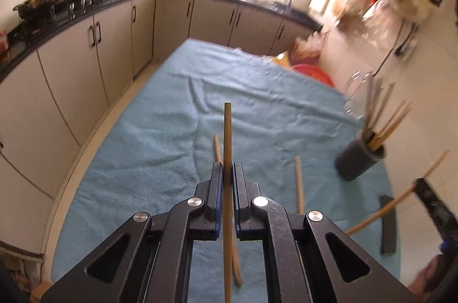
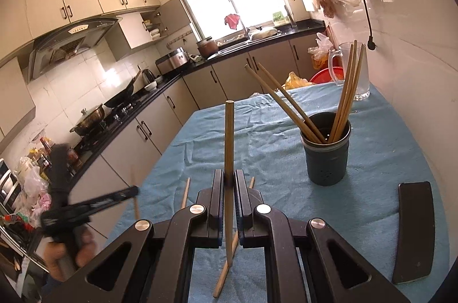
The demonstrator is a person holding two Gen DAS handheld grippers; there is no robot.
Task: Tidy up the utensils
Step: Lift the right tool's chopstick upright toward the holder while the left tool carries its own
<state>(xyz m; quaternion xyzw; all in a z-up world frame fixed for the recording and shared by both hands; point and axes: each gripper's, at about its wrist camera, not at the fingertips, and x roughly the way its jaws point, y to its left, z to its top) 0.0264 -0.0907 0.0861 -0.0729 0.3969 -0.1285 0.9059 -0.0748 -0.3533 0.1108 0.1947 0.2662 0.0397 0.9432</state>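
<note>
- L gripper [image 1: 228,174]: my jaws clamped on one chopstick [image 1: 227,137], lifted off the blue cloth [image 1: 160,131].
- R gripper [image 2: 229,179]: clamped on another chopstick [image 2: 229,137], near the holder cup [image 2: 326,157].
- Handling: light, stiff, smooth wood; likely pivots. I'd grip mid-shaft.

The worktop [image 2: 257,137] has a blue cloth [image 1: 177,131] spread over it, with soft wrinkles. A dark round cup [image 2: 326,157] full of chopsticks stands on the cloth at the right. Near it, lower right, lies a flat black bar [image 2: 415,231]. Loose chopsticks [image 1: 299,182] lie on the cloth. A clear glass jug [image 2: 359,74] stands at the far right corner.
</note>
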